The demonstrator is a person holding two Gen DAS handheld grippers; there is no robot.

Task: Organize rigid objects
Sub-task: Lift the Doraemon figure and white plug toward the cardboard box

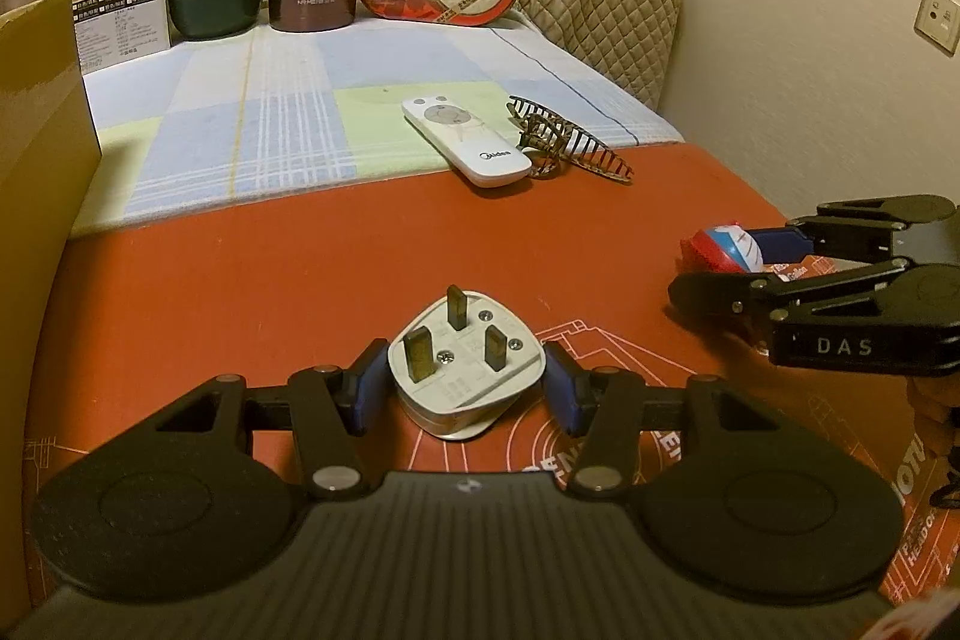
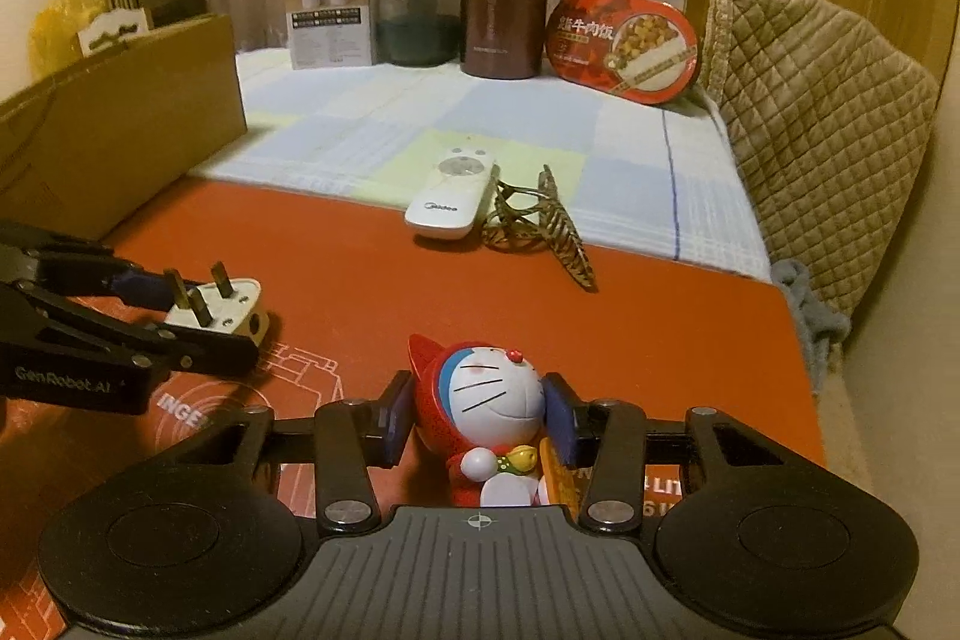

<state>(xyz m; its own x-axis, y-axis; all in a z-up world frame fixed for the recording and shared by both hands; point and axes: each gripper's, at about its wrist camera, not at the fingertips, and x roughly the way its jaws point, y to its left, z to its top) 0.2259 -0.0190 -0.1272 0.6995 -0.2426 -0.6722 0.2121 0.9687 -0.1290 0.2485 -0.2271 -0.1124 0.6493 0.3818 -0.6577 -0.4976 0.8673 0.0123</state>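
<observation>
The desk wears a red mat in front and a checked cloth behind, and the mat's far edge serves as landmark. Left of it stands a cardboard box. A white remote and a hair clip straddle that edge, apparently touching. Nearer than the edge lies bare red mat.

The left hand-held gripper has its blue pads against a white plug, prongs up, seemingly resting on the mat. To its right, the right hand-held gripper clamps a cat figurine.
</observation>
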